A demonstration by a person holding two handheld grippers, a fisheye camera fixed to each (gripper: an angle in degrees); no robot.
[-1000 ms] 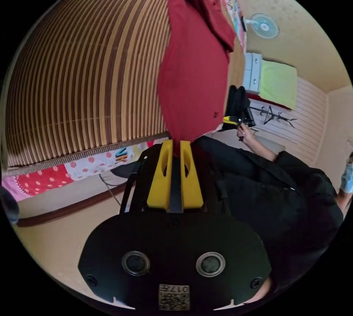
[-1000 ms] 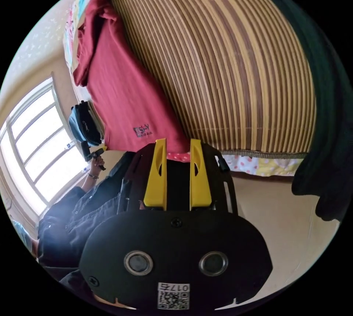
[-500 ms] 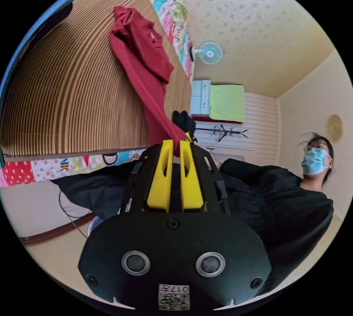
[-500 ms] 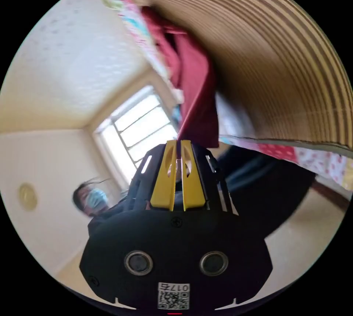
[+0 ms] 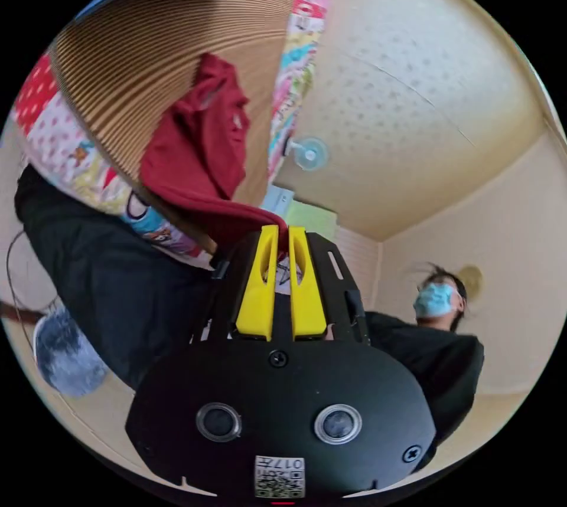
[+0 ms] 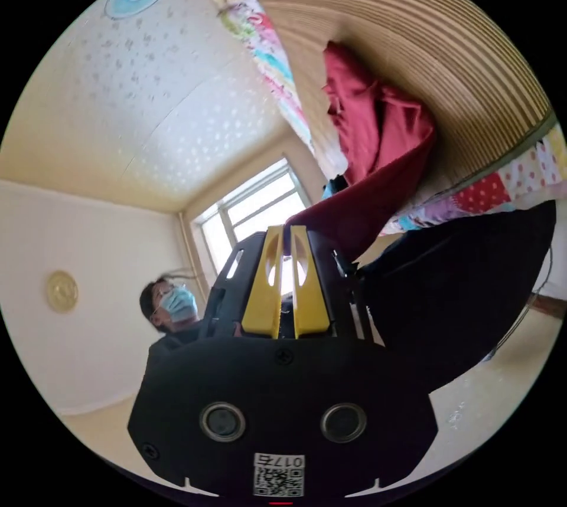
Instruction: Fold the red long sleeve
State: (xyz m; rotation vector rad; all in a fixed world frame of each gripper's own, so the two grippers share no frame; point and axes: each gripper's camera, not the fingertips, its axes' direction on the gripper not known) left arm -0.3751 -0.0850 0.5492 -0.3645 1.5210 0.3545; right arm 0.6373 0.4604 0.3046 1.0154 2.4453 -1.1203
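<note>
Over the near edge of the bed, in the left gripper view, the red long sleeve [image 5: 198, 147] rises off the striped mat [image 5: 142, 76] in a taut sheet that runs down to the left tongs [image 5: 283, 232]. Their yellow jaws stand almost together with the hem pinched between the tips, so I take them to be clamped on the cloth. The shirt's far end lies bunched on the mat, collar and sleeve heaped together. It looks like a soft, matte knit that drapes heavily. The mat is ribbed in tan and brown slats, stiff-looking, with a patchwork quilt [image 5: 65, 141] showing at its edge. A person in a dark top [image 5: 437, 347] stands behind the tongs.

Turning to the right gripper view, the same shirt [image 6: 378, 135] sweeps from its crumpled heap on the mat [image 6: 449, 41] down to the right tongs [image 6: 286, 232]. Those jaws are also nearly closed with red cloth caught at the tips. A window [image 6: 248, 218] glows behind them.

My reading: the fold is only beginning. The bottom hem is lifted, seemingly to carry it over towards the collar; no flat fold lies finished, and the sleeves look untidy.
</note>
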